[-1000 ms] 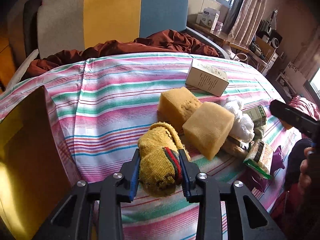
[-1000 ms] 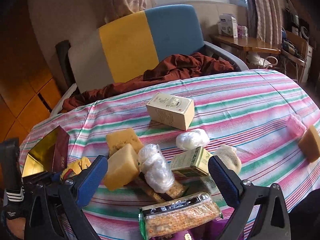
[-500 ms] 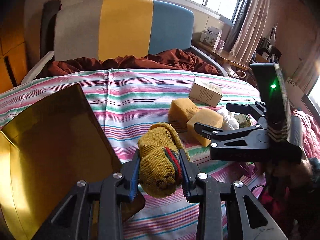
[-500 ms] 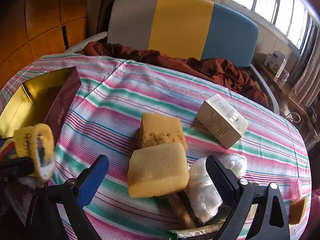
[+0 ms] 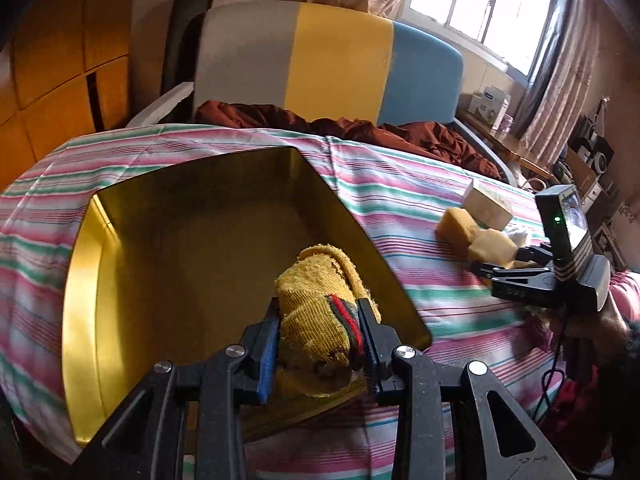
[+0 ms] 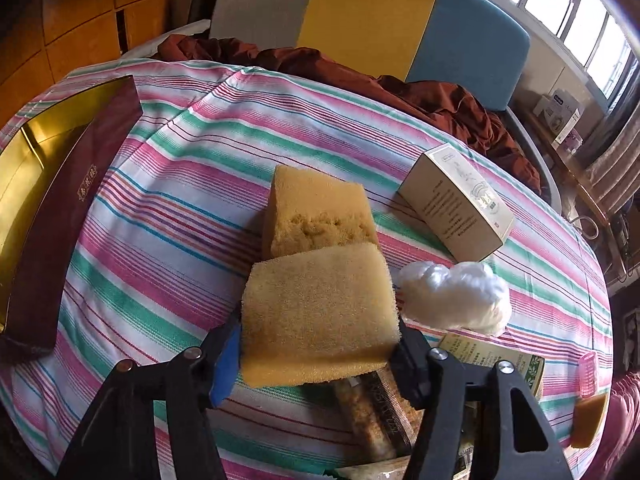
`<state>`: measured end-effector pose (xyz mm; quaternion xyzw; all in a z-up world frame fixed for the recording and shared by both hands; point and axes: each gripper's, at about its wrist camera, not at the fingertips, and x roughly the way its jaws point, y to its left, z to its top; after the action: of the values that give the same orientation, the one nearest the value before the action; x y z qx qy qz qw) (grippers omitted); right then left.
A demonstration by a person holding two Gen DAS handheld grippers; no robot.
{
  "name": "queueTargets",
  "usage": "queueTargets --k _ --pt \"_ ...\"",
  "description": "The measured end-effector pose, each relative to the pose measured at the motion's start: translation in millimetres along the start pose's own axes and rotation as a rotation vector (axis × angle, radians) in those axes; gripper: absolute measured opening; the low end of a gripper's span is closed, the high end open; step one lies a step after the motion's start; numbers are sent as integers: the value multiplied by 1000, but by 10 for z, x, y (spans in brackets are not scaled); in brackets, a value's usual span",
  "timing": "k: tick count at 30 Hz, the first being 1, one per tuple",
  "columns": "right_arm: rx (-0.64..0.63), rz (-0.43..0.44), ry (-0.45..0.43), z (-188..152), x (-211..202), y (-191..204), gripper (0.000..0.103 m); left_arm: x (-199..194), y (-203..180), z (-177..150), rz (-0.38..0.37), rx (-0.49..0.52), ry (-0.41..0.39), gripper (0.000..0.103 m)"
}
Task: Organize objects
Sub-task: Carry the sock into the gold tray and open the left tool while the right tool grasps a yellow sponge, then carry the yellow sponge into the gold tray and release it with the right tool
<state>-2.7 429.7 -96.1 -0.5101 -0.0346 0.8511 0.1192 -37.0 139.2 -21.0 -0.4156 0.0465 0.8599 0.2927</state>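
My left gripper [image 5: 319, 312] is shut on a rolled yellow sock [image 5: 320, 292] with a red and green band, and holds it over the near right corner of an open gold-lined box [image 5: 180, 220]. My right gripper [image 6: 319, 332] has its jaws closing on a yellow sponge [image 6: 320, 304], and both pads touch the sponge's sides. This sponge leans on a second, rougher sponge [image 6: 316, 212] behind it. The left wrist view shows the right gripper [image 5: 500, 264] far right at the sponges. The box's dark red outer wall [image 6: 68, 216] lies at the left of the right wrist view.
A cream carton [image 6: 456, 208] and a white plastic bundle [image 6: 456, 296] lie right of the sponges. Snack packets [image 6: 372, 412] sit under my right gripper. A small sponge piece [image 6: 588, 420] is at the far right edge. A chair [image 5: 340, 60] with maroon cloth [image 6: 400, 84] stands behind the striped table.
My left gripper carried the sock leftward from beside the sponges to above the gold box. My right gripper dropped toward the near sponge and its jaws narrowed from wide open onto it.
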Motion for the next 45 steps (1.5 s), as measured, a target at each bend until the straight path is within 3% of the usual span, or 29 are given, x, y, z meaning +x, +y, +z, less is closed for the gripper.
queueTargets --k 8,14,16,18,20,27,32,45 --pt "-7 -7 -3 -3 -9 15 63 4 636 -356 195 -79 53 36" --pt "-5 -14 -16 0 -33 25 62 -17 837 -456 307 -107 50 42" --pt "4 -5 -31 6 -71 15 62 -51 858 -471 328 -110 38 50" --pt "11 -1 -46 11 -111 15 62 -126 868 -490 342 -114 7 65" --pt "15 1 -63 17 -154 21 62 -190 871 -487 367 -110 -20 67" --pt "15 32 -101 19 -267 90 62 -423 873 -446 361 -136 -83 67" --pt "19 37 -131 2 -367 154 62 -530 852 -404 344 -139 -114 73" --pt "93 153 -162 -91 -594 396 62 -628 891 -427 305 -169 -137 74"
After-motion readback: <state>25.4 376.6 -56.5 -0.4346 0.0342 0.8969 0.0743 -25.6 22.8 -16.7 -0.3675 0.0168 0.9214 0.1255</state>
